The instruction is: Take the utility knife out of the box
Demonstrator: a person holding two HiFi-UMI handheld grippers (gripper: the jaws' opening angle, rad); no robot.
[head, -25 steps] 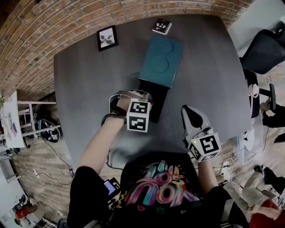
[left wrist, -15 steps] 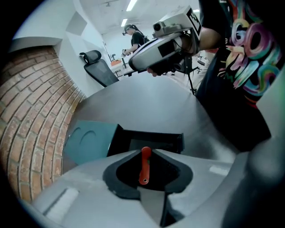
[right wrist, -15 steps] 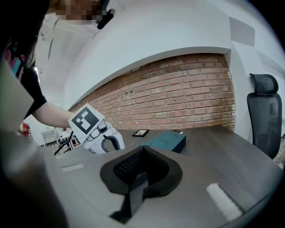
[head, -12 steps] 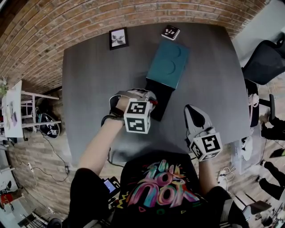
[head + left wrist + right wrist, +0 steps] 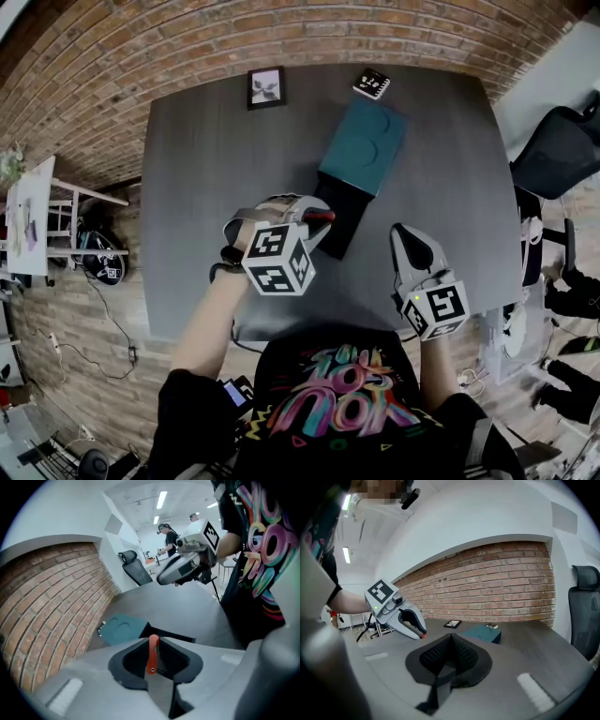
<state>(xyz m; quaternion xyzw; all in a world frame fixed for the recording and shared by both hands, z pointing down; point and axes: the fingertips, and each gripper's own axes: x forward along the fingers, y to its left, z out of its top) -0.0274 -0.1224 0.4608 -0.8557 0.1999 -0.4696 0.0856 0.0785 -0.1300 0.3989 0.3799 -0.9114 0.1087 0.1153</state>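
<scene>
My left gripper is shut on the utility knife, a slim red-and-grey tool, and holds it in the air over the near end of the open black box. In the left gripper view the knife stands pinched between the pads, with the black box and its teal lid on the table beyond. The teal lid lies across the box's far end. My right gripper hovers to the right of the box, jaws shut and empty. In the right gripper view, the left gripper shows the knife's red tip.
On the dark grey table a framed picture and a small black-and-white card lie near the far edge by the brick wall. A black office chair stands off the right side. People stand far back.
My left gripper has risen from the black box with the knife in its jaws and rolled its wrist. The right gripper has barely moved.
</scene>
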